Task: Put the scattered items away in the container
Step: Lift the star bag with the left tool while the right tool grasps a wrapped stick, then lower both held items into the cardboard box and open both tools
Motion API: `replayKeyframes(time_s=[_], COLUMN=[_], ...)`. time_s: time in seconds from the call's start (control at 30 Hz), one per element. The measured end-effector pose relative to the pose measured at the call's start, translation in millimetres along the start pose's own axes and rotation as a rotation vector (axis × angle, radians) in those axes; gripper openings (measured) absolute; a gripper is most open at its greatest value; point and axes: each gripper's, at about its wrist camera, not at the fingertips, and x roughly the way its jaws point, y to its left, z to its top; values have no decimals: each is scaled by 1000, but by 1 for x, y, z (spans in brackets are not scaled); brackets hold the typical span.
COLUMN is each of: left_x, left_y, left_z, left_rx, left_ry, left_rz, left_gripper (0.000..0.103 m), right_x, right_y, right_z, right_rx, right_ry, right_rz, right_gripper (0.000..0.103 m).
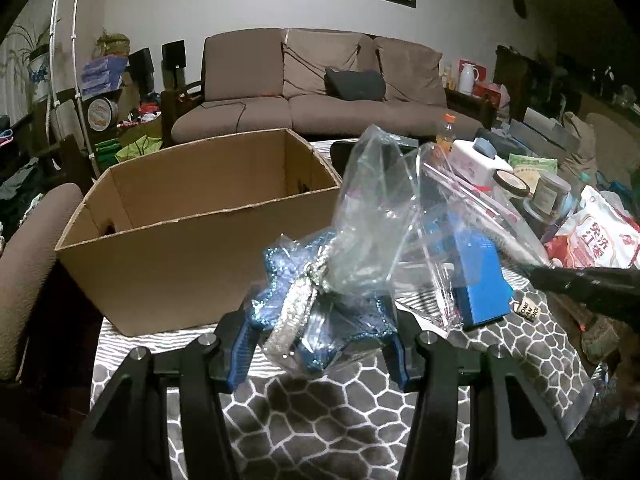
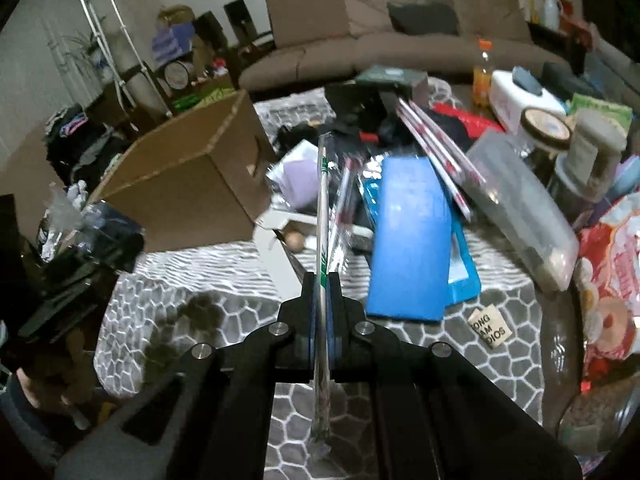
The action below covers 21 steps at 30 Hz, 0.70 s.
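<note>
A cluttered living room with a brown sofa behind a table under a grey pebble-patterned cloth (image 2: 420,344); my left gripper (image 1: 316,344) pinches a crinkled clear plastic bag of glittery blue ornaments (image 1: 320,304) just beside the open brown cardboard box (image 1: 192,248), while my right gripper (image 2: 323,292) is pressed onto a thin clear-wrapped straw (image 2: 323,200); what I see of the box interior looks bare; a blue flat case (image 2: 412,236), jars and snack packets lie scattered, so I judge much remains.
</note>
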Motion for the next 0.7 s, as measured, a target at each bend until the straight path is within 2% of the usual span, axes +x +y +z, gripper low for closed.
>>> replayKeyframes(time_s=[0.37, 0.7], left_x=[-15, -28], left_y=[28, 91], left_z=[7, 32], left_rx=[-34, -138], left_ry=[-24, -65], left_rz=[33, 114], left_gripper=[53, 53], right_x=[-8, 21], right_y=[58, 123], right_z=[20, 51], right_rx=[-89, -191], right_ry=[-48, -34], right_rz=[101, 185], right_gripper=[5, 5])
